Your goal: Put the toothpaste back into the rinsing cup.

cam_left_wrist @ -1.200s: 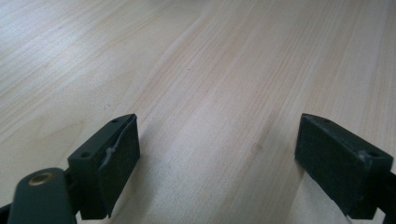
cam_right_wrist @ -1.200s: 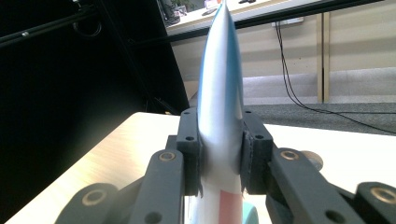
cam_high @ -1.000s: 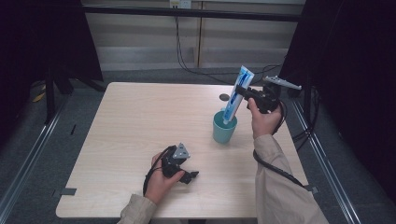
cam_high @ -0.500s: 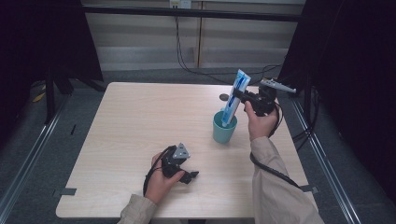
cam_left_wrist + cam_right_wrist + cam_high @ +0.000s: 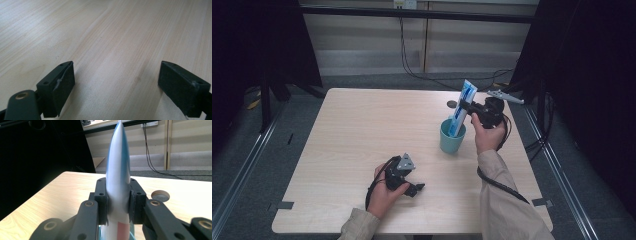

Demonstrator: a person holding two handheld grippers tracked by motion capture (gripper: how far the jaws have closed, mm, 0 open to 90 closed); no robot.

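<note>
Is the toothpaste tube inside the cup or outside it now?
Partly inside. The tube leans with its lower end in the teal cup, while the right gripper clamps its middle.

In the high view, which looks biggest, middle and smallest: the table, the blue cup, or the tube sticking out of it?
1. Table, by far the biggest.
2. Tube and cup: too alike to rank. The tube looks longer but thinner, and its bottom end is hidden inside the cup.

Pale wooden table [image 5: 362, 130], grey floor [image 5: 377, 80], black curtains [image 5: 257, 40]
</note>
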